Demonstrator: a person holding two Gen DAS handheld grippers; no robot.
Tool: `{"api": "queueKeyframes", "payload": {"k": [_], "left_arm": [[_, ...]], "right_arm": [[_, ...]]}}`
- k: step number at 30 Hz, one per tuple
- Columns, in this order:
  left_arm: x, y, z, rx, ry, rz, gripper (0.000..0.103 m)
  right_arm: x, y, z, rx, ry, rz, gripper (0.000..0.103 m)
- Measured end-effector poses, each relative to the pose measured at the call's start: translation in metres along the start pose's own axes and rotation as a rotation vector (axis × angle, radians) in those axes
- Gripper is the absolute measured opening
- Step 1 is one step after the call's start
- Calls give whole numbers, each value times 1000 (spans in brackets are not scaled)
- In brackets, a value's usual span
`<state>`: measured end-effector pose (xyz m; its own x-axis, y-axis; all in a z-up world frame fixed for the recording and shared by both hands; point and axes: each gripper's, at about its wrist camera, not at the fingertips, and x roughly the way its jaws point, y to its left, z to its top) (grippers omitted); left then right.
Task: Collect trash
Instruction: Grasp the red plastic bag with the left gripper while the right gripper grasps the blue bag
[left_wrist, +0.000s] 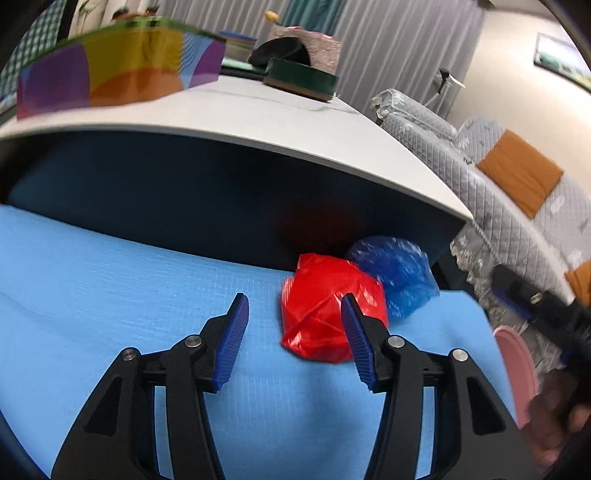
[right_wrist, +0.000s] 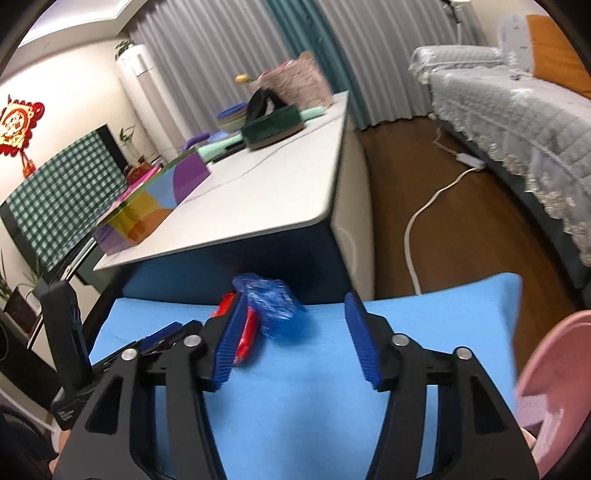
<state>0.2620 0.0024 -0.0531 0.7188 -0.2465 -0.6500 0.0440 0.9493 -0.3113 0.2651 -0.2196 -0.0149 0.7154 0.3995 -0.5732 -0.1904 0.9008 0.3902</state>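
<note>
We judge the crumpled red plastic bag (left_wrist: 325, 314) light, soft, slippery: pinch its bulk. Left gripper (left_wrist: 293, 343) and right gripper (right_wrist: 291, 343) are both spread, empty.

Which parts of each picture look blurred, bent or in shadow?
Left wrist view: the colourful box is smeared, the table edge bows from the fisheye, and deep shadow lies under it. Right wrist view: the blue bag and pink bin are blurred, while the fingers stay sharp.
</note>
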Motion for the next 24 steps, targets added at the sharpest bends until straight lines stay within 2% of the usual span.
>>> {"api": "queueKeyframes", "payload": {"k": [5,10,12,13,14,17,19,22,24], "left_arm": [[-7,13,2,-22,-24,14,53],[-14,15,2,32,-56,57,53],[-16,14,3,48,-66,52,54],[-16,14,5,52,-68,45,56],[-16,10,5,61,-70,31,58],[-13,-2,10,93,-73,9,65],[-9,-12,11,105,-70,11,74],[6,-27,12,126,-12,2,79],[19,-37,9,153,32,29,84]], "right_arm": [[37,6,3,-3,48,18,61],[59,9,4,-14,94,23,59],[62,12,3,-33,105,38,35],[61,12,3,-45,105,39,12],[58,13,2,-54,100,34,3],[43,9,4,-52,53,14,2],[33,5,5,-42,32,0,2],[15,-1,7,-47,6,-27,1],[5,-5,7,-51,1,-47,1]]}}
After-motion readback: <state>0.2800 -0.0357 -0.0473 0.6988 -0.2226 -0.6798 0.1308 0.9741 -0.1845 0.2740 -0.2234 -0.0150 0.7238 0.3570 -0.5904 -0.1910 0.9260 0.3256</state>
